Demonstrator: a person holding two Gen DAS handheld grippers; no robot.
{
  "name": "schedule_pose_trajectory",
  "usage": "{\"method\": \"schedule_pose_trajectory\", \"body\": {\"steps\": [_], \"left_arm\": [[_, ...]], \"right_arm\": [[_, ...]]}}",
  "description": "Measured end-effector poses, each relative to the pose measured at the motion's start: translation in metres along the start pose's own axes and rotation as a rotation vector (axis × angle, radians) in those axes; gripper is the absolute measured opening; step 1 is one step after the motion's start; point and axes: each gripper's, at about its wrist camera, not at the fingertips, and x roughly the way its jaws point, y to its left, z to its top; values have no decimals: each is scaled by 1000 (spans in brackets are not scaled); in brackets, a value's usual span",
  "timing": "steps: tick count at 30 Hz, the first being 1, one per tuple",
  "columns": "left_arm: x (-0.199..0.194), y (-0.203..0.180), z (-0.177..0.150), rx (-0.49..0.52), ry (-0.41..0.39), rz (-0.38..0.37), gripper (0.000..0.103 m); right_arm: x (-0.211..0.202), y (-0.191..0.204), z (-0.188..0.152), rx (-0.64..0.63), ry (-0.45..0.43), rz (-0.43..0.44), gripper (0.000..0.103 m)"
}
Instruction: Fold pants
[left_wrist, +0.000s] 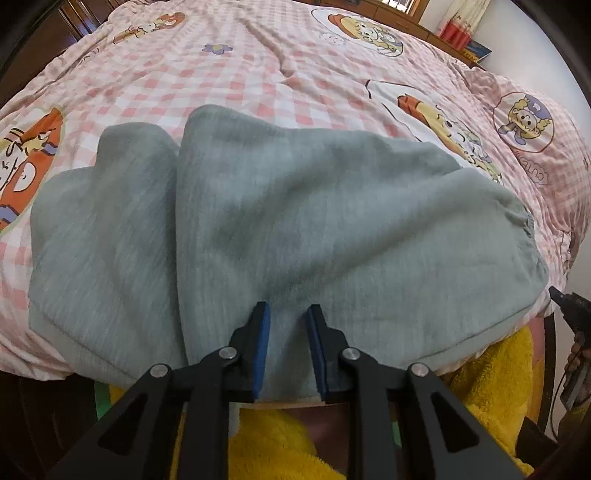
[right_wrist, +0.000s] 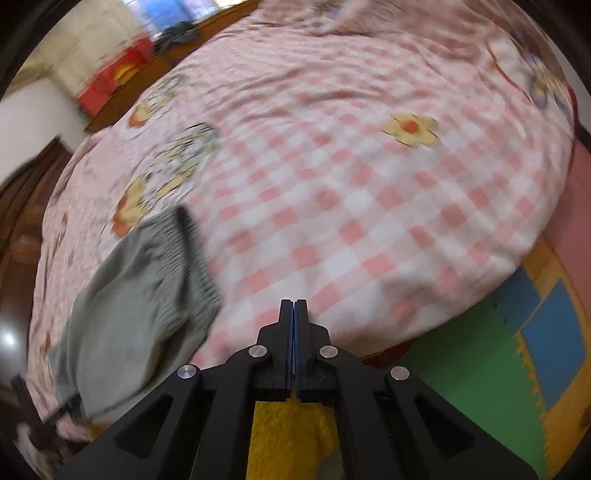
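Grey-green pants (left_wrist: 280, 221) lie folded in half on the pink checked bedspread (left_wrist: 221, 81), waistband at the right, near the bed's front edge. My left gripper (left_wrist: 288, 314) is open, its blue-padded jaws standing over the pants' near edge with cloth between them, not pinched. In the blurred right wrist view the pants' ribbed waistband end (right_wrist: 147, 288) lies at the left. My right gripper (right_wrist: 294, 306) is shut and empty, over the bare bedspread (right_wrist: 369, 184) to the right of the pants. It also shows at the right edge of the left wrist view (left_wrist: 572, 310).
A yellow fleece garment (left_wrist: 491, 376) is below both grippers at the bed's front edge. Coloured foam floor mats (right_wrist: 498, 350) lie right of the bed. Wooden furniture and a red box (right_wrist: 110, 81) stand beyond the bed's far side.
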Motion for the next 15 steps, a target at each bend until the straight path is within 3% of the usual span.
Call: {"method": "schedule_pose_trajectory", "body": {"steps": [5, 7, 9, 15], "left_arm": [[-8, -5, -7, 18, 16, -3, 22], [-14, -8, -12, 32, 16, -6, 23], [-18, -9, -16, 40, 11, -2, 30], [-27, -7, -30, 40, 22, -9, 34]], "right_arm": [[-10, 50, -7, -142, 19, 82, 27], [-2, 66, -12, -146, 62, 135, 27], [11, 74, -14, -123, 115, 164, 27], [39, 77, -19, -47, 169, 175, 27]]}}
